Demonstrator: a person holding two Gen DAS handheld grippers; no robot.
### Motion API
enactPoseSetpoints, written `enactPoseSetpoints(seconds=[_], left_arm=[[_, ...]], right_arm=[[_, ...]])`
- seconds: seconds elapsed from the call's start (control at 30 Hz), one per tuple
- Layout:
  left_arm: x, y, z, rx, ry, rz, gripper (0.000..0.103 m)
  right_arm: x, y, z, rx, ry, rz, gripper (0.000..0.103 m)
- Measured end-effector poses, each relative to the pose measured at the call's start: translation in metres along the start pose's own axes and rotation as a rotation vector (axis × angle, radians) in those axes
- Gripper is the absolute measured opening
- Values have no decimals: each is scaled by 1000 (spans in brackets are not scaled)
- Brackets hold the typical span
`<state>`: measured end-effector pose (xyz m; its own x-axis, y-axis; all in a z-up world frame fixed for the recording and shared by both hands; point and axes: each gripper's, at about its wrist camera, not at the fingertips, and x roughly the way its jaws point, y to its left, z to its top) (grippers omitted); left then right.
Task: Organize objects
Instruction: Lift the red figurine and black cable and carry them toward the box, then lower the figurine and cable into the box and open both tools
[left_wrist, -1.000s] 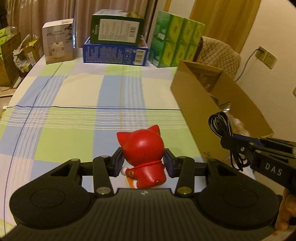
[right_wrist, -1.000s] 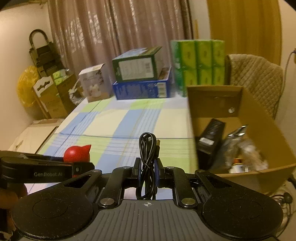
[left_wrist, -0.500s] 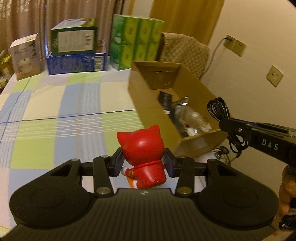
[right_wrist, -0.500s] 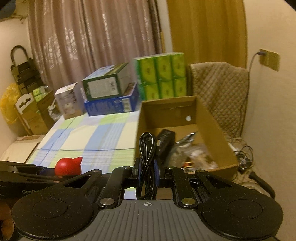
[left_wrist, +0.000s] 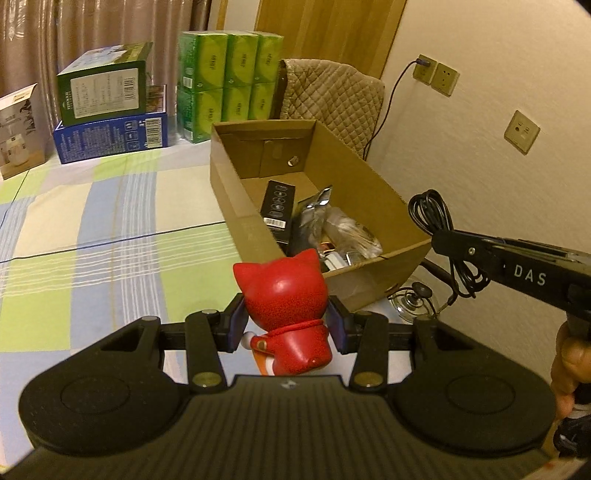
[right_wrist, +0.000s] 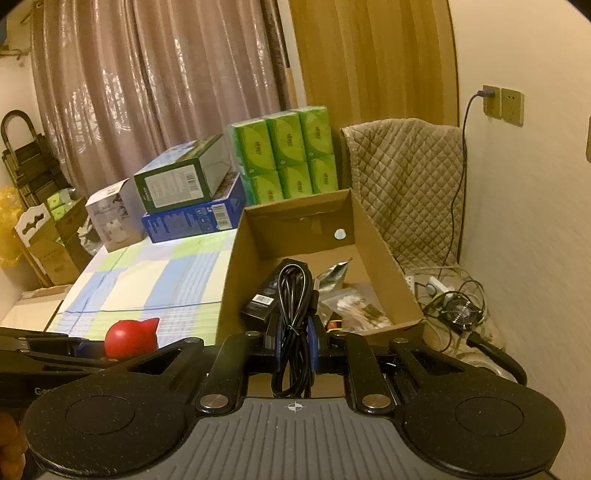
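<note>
My left gripper (left_wrist: 286, 325) is shut on a red cat figurine (left_wrist: 286, 306) and holds it in the air just short of the near corner of an open cardboard box (left_wrist: 236, 206). The figurine also shows in the right wrist view (right_wrist: 131, 338). My right gripper (right_wrist: 295, 341) is shut on a coiled black cable (right_wrist: 293, 317) and holds it above the box's near edge (right_wrist: 229, 284). In the left wrist view the right gripper (left_wrist: 439, 236) and its cable (left_wrist: 436, 214) hang to the right of the box. The box holds a black carton (left_wrist: 277, 206) and plastic-wrapped items (left_wrist: 343, 232).
A checked bedsheet (left_wrist: 110, 229) covers the surface left of the box. Green tissue packs (left_wrist: 229, 85), a green box on a blue box (left_wrist: 107, 110) and a white box (left_wrist: 18, 136) stand at the far end. A quilted chair (right_wrist: 406, 177), floor cables and a small fan (right_wrist: 460, 314) lie right of the box.
Both grippers have swung right and towards the cardboard box, each still holding its object. The box's inside has come into view.
</note>
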<state>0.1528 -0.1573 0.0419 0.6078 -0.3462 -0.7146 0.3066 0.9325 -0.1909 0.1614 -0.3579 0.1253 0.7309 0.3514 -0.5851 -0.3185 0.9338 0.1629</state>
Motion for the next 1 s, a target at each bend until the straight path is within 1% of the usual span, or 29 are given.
enactPoseSetpoints(seconds=[0.27, 0.67, 0.87, 1.0], left_arm=[[8, -11, 14, 16, -8, -19, 40], [31, -29, 62, 40, -30, -50, 40], [53, -30, 83, 49, -11, -59, 40], [69, -30, 89, 63, 9, -47, 40]], right_arm=[[4, -15, 10, -1, 9, -11, 11], [27, -41, 50, 5, 6, 2, 11], [47, -51, 63, 11, 19, 3, 11], [58, -56, 67, 17, 28, 4, 11]])
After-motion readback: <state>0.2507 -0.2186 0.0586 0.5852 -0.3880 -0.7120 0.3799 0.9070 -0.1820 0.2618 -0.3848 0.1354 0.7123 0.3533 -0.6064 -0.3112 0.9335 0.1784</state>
